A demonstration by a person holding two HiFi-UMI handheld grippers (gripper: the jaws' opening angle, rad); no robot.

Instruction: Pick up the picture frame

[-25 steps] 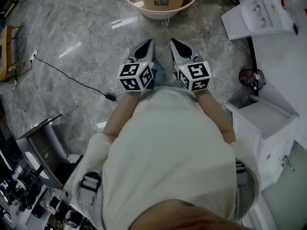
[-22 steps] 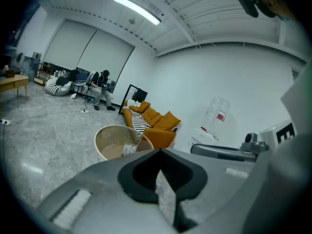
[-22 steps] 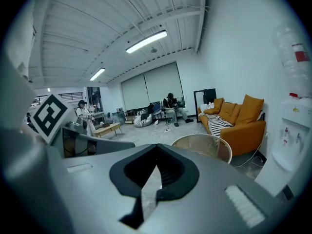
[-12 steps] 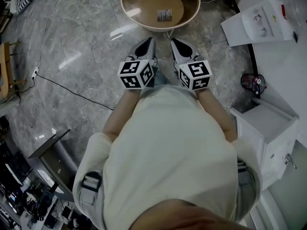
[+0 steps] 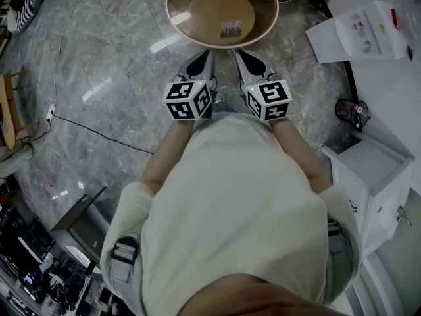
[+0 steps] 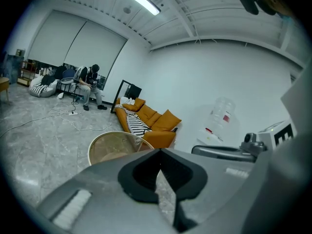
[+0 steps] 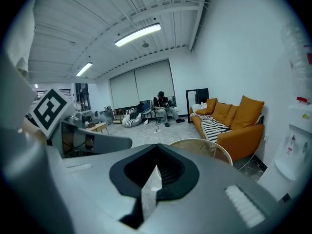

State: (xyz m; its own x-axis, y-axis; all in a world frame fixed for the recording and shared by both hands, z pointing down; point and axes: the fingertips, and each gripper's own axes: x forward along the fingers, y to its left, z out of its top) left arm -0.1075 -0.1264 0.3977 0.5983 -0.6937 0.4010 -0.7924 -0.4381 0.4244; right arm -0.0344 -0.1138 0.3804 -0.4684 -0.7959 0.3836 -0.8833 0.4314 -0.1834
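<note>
Left gripper (image 5: 205, 58): fingers clenched, empty, just short of table (image 5: 172, 12)
Frame (image 5: 230, 29): small, on round table, ahead of both grippers; probably light, stiff, glass-fronted and fragile; best taken by its side edges
Right gripper (image 5: 242, 58): fingers clenched, empty
Head view alone shows frame; gripper views add sofa (image 6: 151, 123)
</note>
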